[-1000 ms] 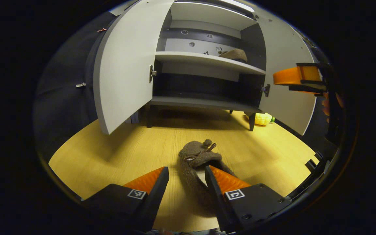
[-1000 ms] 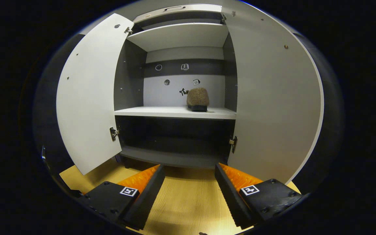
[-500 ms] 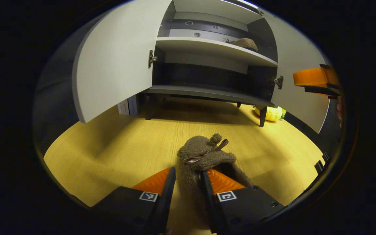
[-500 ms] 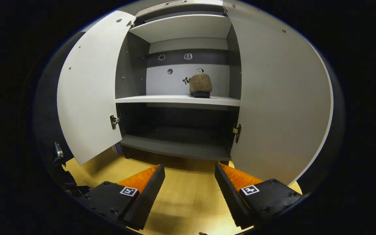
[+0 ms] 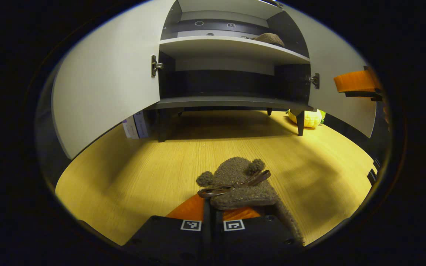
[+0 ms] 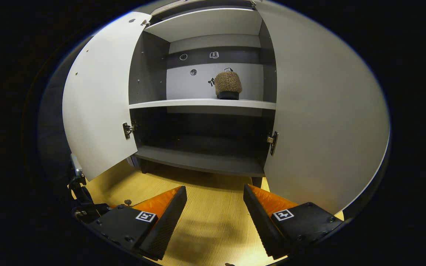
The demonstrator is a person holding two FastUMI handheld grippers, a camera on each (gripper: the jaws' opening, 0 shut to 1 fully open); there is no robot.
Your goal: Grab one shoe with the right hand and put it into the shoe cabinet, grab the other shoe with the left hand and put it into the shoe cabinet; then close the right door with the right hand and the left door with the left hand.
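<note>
On floor before cabinet (image 5: 231,101): shoe (image 5: 237,183) pinched in left gripper (image 5: 213,216), long axis along fingers, toe toward cabinet. Right gripper (image 6: 215,218) wide, empty (other shoe (image 6: 228,84) shelved).

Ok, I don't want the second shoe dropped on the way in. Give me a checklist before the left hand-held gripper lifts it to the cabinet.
1. Left hand-held gripper shut on the shoe on the floor: ok, fingers together on its edge.
2. Grip firm enough to lift: cannot tell.
3. Left door open: ok.
4. Right door open: ok.
5. Free space on the middle shelf beside the first shoe: ok.
6. Right hand-held gripper open and empty: ok.
</note>
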